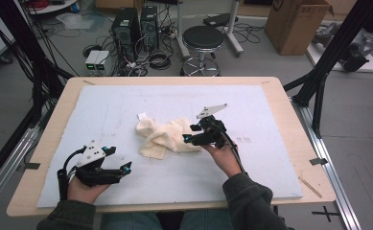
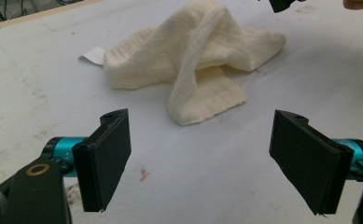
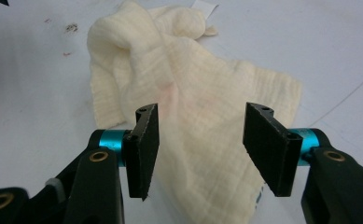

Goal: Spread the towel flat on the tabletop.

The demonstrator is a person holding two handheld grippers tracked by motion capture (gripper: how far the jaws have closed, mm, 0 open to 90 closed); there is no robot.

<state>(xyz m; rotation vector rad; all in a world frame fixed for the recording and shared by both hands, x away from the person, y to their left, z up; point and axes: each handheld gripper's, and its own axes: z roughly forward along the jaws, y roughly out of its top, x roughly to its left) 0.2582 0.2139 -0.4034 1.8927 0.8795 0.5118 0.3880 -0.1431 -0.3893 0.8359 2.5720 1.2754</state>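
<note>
Beyond your tabletop (image 1: 280,96) — pale wood under a white mat (image 1: 251,110) — you have a black round stool (image 1: 203,37), two dark computer towers (image 1: 135,26) amid tangled cables (image 1: 150,60), and a cardboard box (image 1: 294,24) far right — all on the grey floor (image 1: 356,124).

High view: fixed above the person's side, looking forward and down; takes in the whole table (image 1: 280,96), the floor beyond its far edge, both forearms at the near edge.

Left gripper view: rides the left gripper (image 2: 200,154), low over the near left part of the table, facing toward the middle; the cream cloth (image 2: 193,60) sits a little way ahead.

Right gripper view: rides the right gripper (image 3: 200,149), close above the same cloth, angled down.

Shared by all three: cloth and the white sheet around it.
</note>
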